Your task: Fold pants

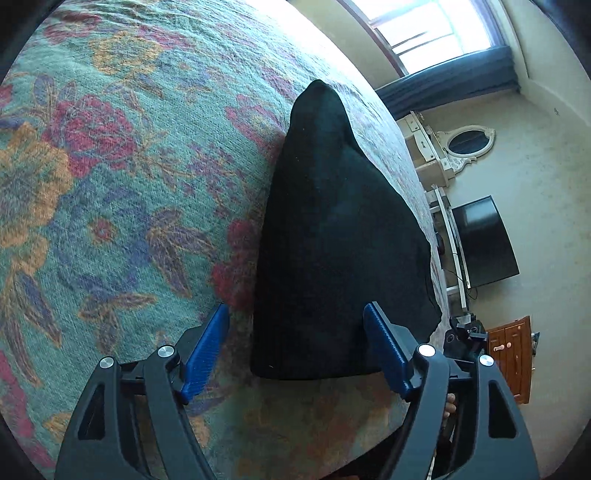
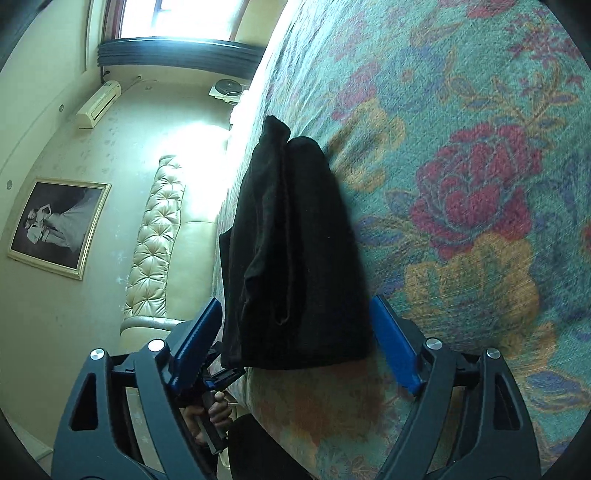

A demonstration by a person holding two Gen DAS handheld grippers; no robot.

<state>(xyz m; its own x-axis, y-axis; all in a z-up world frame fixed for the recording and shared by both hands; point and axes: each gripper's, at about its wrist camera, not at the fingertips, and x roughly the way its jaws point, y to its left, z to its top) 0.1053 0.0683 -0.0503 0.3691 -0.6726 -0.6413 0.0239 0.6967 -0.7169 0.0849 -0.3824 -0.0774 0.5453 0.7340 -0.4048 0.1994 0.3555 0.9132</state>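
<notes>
So from my end the pants [image 1: 332, 236] are lying folded into a dark bundle on the bed [image 1: 110, 166], near its edge, on top of that green floral blanket. From the right wrist cam you can see the layers stacked up, with a fold line running lengthwise down the pants [image 2: 295, 240].

Left gripper [image 1: 299, 350] has its blue fingers [image 1: 205, 350] spread wide, one on each side of the near end of the bundle, not pinching anything. Right gripper [image 2: 295, 343] is the same deal: fingers [image 2: 397, 347] wide apart, straddling the near end of the pants, nothing held. I can't tell whether the finger tips actually touch the fabric or just sit beside it.

In the right cam I can see the other gripper lower left, with a hand [image 2: 218, 406] wrapped around its handle.

Background stuff: a window [image 1: 432, 29] with a dark curtain, a TV [image 1: 484, 243] and an oval mirror [image 1: 467, 142] on the left cam, and a framed picture [image 2: 59, 227] plus a tufted headboard [image 2: 155, 236] on the right one.
</notes>
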